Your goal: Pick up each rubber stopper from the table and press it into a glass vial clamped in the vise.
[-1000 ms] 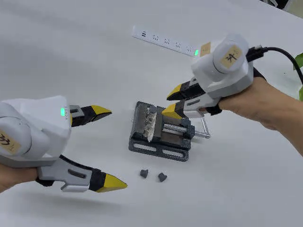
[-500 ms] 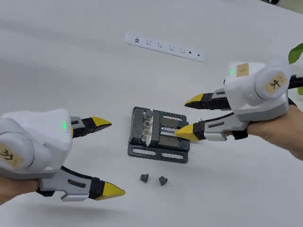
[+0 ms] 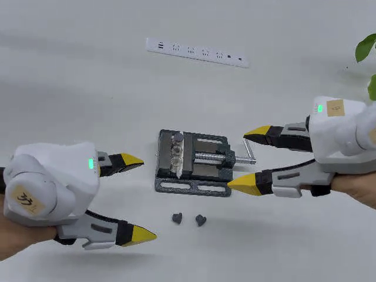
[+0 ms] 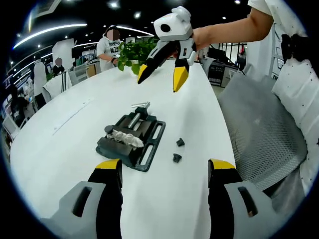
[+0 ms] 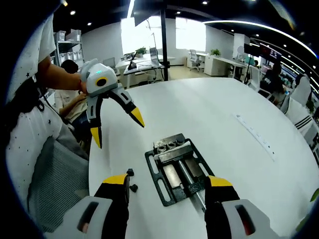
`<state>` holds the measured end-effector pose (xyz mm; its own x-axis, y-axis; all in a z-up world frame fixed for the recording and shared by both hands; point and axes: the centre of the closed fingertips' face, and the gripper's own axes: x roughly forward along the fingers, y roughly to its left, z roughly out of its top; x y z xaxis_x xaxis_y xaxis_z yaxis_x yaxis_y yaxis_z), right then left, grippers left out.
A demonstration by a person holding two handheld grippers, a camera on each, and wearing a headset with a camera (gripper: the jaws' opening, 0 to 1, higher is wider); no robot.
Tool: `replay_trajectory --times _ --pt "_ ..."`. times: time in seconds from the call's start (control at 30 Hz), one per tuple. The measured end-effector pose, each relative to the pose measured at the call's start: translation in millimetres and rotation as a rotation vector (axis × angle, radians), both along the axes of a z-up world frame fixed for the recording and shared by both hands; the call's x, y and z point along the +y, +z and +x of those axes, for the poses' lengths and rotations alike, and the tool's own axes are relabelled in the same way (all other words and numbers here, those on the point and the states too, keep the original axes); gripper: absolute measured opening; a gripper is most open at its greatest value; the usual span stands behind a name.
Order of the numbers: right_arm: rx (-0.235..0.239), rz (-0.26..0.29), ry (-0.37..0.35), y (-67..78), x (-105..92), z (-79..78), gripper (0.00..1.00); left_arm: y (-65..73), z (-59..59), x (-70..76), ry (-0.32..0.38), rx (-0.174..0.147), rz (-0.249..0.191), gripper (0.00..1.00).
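A wide white table (image 3: 88, 70) spreads beneath my jaws, a white power strip (image 3: 197, 52) lying beyond them. A grey mesh chair (image 4: 264, 124) stands right of my left jaws. Ahead of my right jaws, bright windows (image 5: 189, 35), office desks (image 5: 219, 62) and ceiling spotlights (image 5: 73, 12).

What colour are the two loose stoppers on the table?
The stoppers are dark grey; head view shows best.

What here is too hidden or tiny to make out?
Head view: vials in the vise, small clear glass; number and which are stoppered unclear.
Left gripper view: vials blur into a whitish smear.
Head view: stoppers too small to tell which end is up.
Head view: plant cut off by the right edge.
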<state>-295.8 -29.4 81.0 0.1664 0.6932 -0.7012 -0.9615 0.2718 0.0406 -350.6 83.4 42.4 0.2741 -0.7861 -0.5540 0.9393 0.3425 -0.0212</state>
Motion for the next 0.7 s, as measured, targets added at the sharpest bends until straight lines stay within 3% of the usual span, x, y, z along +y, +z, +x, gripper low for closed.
replay_trajectory --times 0.1,0.37,0.7 --pt "0.009 0.024 -0.025 -1.7 -7.6 -4.6 0.6 -5.2 -0.1 -3.2 -0.022 0.007 0.02 0.64" --pt "0.014 0.07 -0.056 -8.5 -26.0 -18.6 0.66 -26.0 -2.8 -13.2 -0.116 0.003 0.123 0.48" --pt "0.002 0.109 -0.082 -11.7 -45.1 -27.0 0.71 -44.3 -6.7 -24.5 -0.182 0.013 0.177 0.33"
